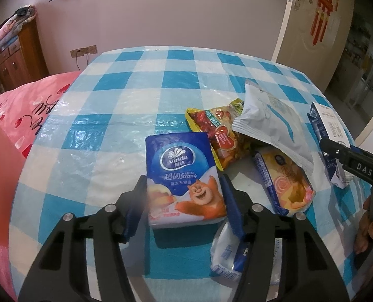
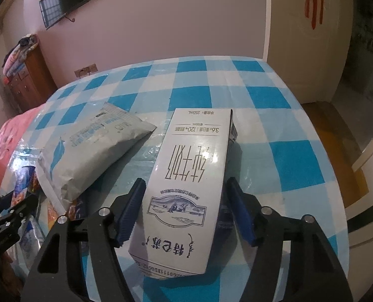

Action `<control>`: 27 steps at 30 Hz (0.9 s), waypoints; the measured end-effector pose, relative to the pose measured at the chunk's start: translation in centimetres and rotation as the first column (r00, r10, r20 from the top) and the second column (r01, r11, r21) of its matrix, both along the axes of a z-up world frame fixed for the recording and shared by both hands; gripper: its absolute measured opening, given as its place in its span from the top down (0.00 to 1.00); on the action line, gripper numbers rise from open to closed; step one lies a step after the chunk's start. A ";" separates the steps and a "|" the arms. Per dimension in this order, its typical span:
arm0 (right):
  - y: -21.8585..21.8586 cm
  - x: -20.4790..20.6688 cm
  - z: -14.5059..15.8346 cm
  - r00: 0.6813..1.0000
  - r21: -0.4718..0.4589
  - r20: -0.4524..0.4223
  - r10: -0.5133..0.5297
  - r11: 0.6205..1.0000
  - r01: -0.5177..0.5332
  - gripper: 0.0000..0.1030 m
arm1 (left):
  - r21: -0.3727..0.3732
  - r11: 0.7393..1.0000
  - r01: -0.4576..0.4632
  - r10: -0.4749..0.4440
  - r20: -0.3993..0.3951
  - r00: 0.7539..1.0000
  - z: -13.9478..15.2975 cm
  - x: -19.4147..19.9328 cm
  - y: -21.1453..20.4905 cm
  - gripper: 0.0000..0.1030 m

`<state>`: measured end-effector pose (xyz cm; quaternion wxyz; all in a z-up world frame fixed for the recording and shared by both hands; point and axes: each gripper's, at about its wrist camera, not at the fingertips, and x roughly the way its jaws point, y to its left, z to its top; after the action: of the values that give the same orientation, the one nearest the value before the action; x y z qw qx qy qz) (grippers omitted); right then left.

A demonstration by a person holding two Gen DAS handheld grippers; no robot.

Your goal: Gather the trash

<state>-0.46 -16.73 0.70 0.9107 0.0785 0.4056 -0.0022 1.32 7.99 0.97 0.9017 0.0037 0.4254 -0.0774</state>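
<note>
Both grippers straddling trash on the checked tablecloth!

The left gripper (image 1: pixel 184 183) has its jaws spread around a blue tissue pack (image 1: pixel 184 176), a finger at each side, pads at the edges, though real contact I can't tell. Just right of the jaws sit a yellow snack bag (image 1: pixel 219 130), a grey pouch (image 1: pixel 269 123) and a wrapped pastry (image 1: pixel 284 183). The right gripper (image 2: pixel 186 193) frames a white milk carton (image 2: pixel 189 183) lying flat between open jaws; the tablecloth (image 2: pixel 299 163) spreads beyond.
</note>
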 end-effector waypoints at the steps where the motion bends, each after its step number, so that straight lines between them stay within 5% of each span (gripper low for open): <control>1: -0.1 -0.1 0.0 1.000 0.010 0.003 0.000 1.000 0.000 0.36 | -0.004 1.000 0.000 0.000 -0.002 1.000 0.0 0.0 0.1 0.44; 14: -2.1 -0.8 0.5 0.994 0.207 0.093 0.056 0.976 -0.075 0.37 | -0.087 0.996 -0.017 0.016 -0.012 1.000 0.4 -0.6 2.5 0.46; 27: -3.0 -3.0 0.4 0.998 0.324 0.069 0.006 0.946 -0.028 0.37 | -0.141 0.990 -0.007 0.014 0.051 0.999 2.3 -3.3 5.8 0.47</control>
<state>-3.45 -19.73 1.07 0.8984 0.2240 0.3703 0.0749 -2.00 13.76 3.26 0.9109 -0.0602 0.3953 -0.1022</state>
